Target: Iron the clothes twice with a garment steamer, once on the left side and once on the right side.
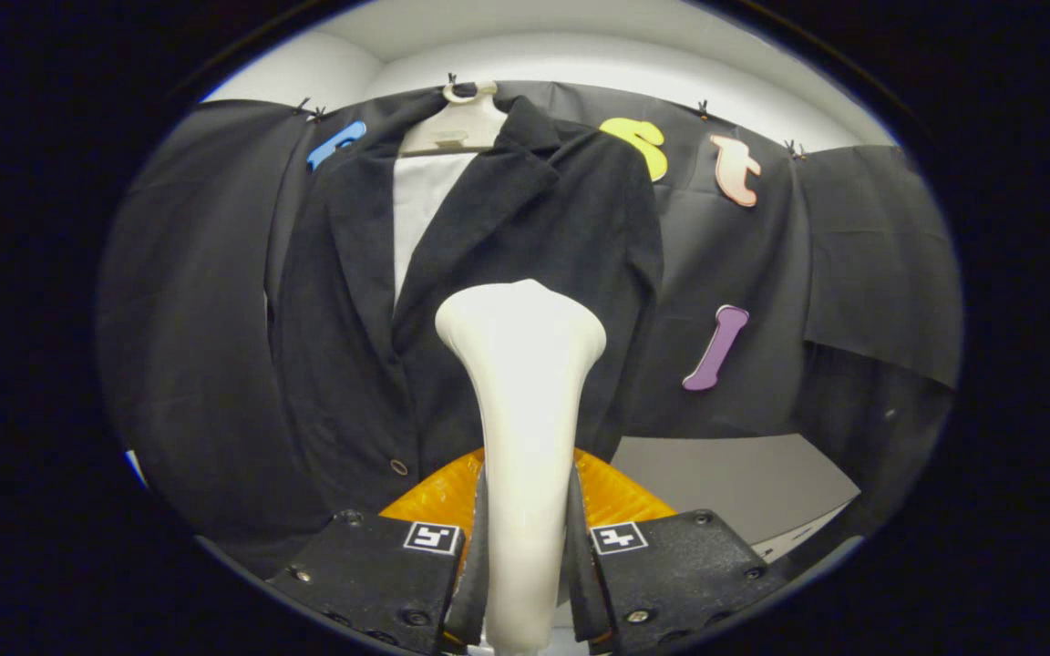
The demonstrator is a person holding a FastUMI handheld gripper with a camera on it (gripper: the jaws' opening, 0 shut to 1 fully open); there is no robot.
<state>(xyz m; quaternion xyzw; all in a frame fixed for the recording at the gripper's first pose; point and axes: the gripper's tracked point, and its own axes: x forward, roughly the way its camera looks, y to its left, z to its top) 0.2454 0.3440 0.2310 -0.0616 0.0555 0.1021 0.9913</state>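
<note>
A black jacket [507,246] over a white shirt [420,205] hangs on a pale hanger [457,128] against the booth's black wall. My gripper [525,538] is shut on the handle of a white garment steamer [525,364]; both fingers press its sides. The steamer's wide head stands upright just ahead of the fingers, in front of the jacket's right front panel below the lapel. Whether the head touches the cloth is hidden. A jacket button [398,466] shows to the left of the handle.
Black cloth [853,273] covers the wall on both sides of the jacket. A grey surface [725,483] lies below the cloth, to the right of the fingers.
</note>
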